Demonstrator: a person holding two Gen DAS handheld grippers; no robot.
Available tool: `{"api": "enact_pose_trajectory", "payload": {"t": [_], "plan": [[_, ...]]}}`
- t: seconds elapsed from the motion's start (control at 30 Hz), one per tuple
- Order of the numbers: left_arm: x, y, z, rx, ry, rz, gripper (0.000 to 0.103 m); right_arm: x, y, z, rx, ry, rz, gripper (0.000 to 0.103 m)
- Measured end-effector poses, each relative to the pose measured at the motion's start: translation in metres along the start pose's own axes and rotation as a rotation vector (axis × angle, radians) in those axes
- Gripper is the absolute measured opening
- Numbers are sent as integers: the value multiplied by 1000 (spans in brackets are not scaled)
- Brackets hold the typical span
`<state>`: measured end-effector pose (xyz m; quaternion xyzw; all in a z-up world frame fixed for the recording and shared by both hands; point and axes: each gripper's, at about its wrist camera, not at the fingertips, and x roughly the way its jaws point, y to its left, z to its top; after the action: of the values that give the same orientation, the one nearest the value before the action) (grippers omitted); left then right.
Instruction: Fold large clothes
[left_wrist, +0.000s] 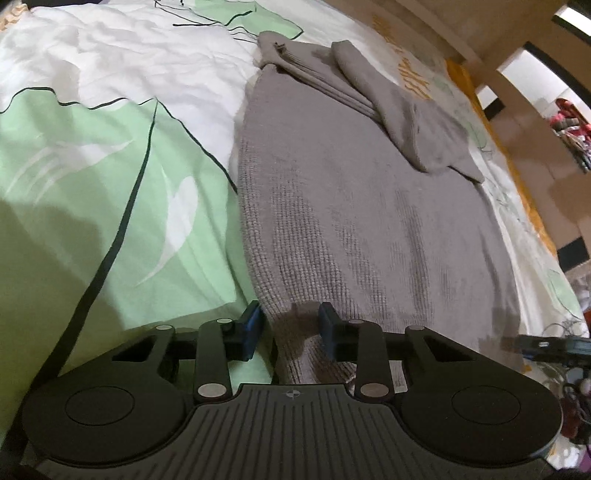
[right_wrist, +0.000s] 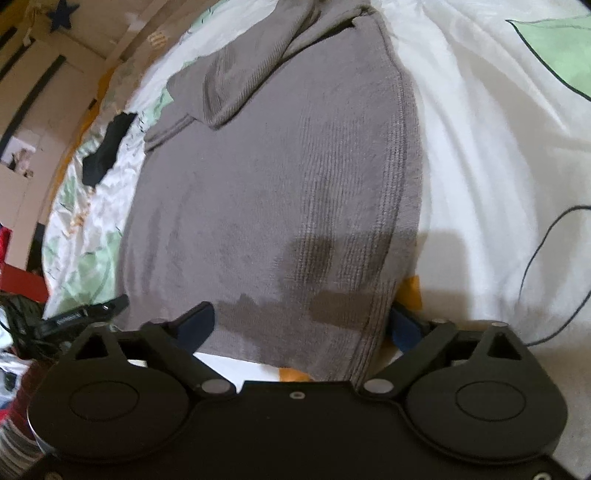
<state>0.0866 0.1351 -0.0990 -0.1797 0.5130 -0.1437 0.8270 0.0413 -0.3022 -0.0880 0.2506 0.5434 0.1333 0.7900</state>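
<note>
- We see a bed (left_wrist: 92, 155) under a white and green leaf-print cover, filling both views.
- On it lies the grey knit sweater (left_wrist: 351, 206), spread flat – one sleeve (left_wrist: 391, 107) folded across its far end.
- A small black cloth (right_wrist: 107, 147) sits on the cover beyond the sweater's left side.
- Our left gripper (left_wrist: 290, 334) has its jaws narrowed over the sweater's near left edge; we cannot tell whether the pads pinch it.
- Our right gripper (right_wrist: 301, 326) stands wide open, straddling the near right corner.
</note>
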Motion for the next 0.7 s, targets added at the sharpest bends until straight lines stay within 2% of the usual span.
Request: {"api": "enact_pose_trajectory", "payload": {"t": [0.03, 0.07, 0.1, 0.17, 0.27, 0.47, 0.7], "plan": [[-1, 2, 0, -13, 8, -33, 7, 1, -1, 0, 3, 2, -18, 68], [-2, 5, 0, -31, 6, -71, 7, 1, -4, 0, 23, 6, -23, 41], [-5, 6, 0, -40, -8, -99, 6, 2, -9, 0, 60, 18, -6, 19], [-13, 9, 1, -73, -50, -168, 6, -4, -16, -2, 113, 2, 60, 18], [-28, 15, 8, -139, -110, -240, 6, -28, -9, -1, 87, -103, 144, 18], [-48, 12, 31, -193, -244, -307, 6, -68, -9, 11, 91, -305, 295, 18], [-54, -5, 84, -189, -368, -353, 6, -71, -4, 53, 111, -431, 365, 18]]}}
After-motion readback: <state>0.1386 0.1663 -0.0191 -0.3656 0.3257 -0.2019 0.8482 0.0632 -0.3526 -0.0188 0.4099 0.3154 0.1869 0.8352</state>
